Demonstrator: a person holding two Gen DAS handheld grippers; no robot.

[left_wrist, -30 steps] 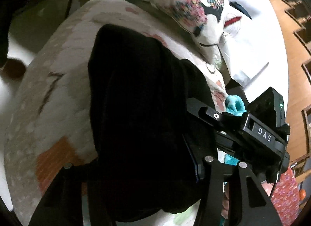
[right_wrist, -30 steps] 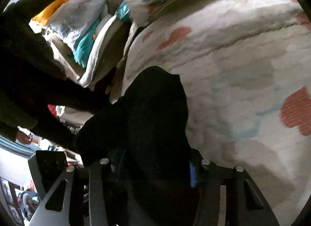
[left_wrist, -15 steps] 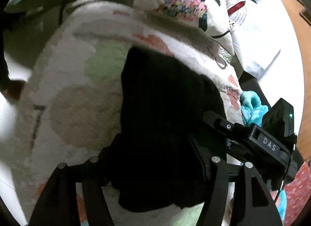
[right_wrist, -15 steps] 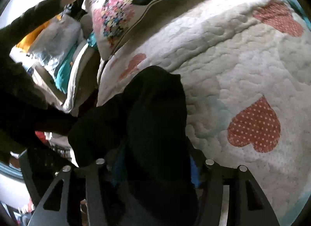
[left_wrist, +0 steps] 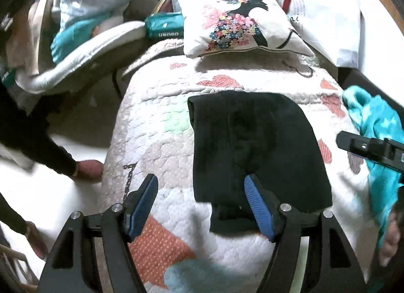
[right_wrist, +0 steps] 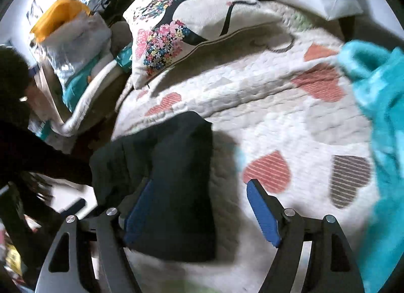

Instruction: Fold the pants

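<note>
The black pants (left_wrist: 257, 149) lie folded into a flat rectangle on the heart-patterned quilt (left_wrist: 156, 141). My left gripper (left_wrist: 202, 202) is open and empty, just above the near left edge of the pants, with its right blue pad over the cloth. In the right wrist view the pants (right_wrist: 176, 182) lie at the lower left. My right gripper (right_wrist: 199, 209) is open and empty, its left pad over the pants, its right pad over the quilt (right_wrist: 277, 121). The right gripper's body shows in the left wrist view (left_wrist: 373, 146).
A flowered pillow (left_wrist: 234, 18) lies at the head of the quilt, with a white pillow (left_wrist: 328, 15) beside it. A turquoise fleece garment (right_wrist: 378, 141) lies on the right of the quilt. Bags and bedding (left_wrist: 83, 15) are piled at the left.
Both grippers let go of the pants and opened. They pulled back, and the pants now lie flat on the quilt.
</note>
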